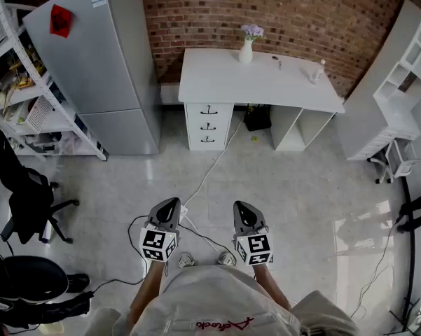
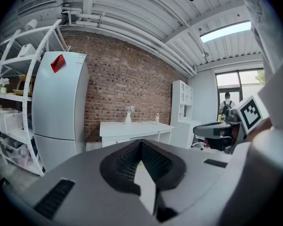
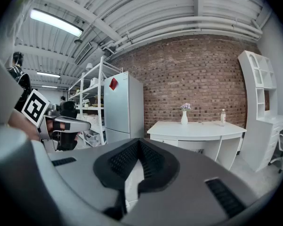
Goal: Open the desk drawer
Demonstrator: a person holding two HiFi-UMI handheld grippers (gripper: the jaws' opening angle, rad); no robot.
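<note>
Person [image 1: 217,303]: seen from above, standing on the floor [image 1: 301,187], one tool in each hand.
Left hand-held gripper [image 1: 170,204]: jaws together with nothing between them, aimed toward the counter and well short of it.
Right hand-held gripper [image 1: 239,206]: jaws together and empty, beside the left one on the same heading.
Drawers [image 1: 209,125]: three, stacked under the counter's left end in the head view. All are pushed in, each has a dark handle, and they are well apart from both tools.
Counter [image 1: 266,81]: white, against the brick wall [image 1: 301,12], with open cubbies under its right side.
Vase [image 1: 246,50]: white, holding flowers, at the counter's back edge.
Bottle [image 1: 315,73]: small, near the counter's right end.
Cable [image 1: 211,168]: white, running over the floor from the counter toward the person.
Fridge [image 1: 98,54]: grey, just left of the counter.
Rack [image 1: 28,110]: white, loaded, left of the fridge.
Bookcase [image 1: 399,82]: white, right of the counter.
</note>
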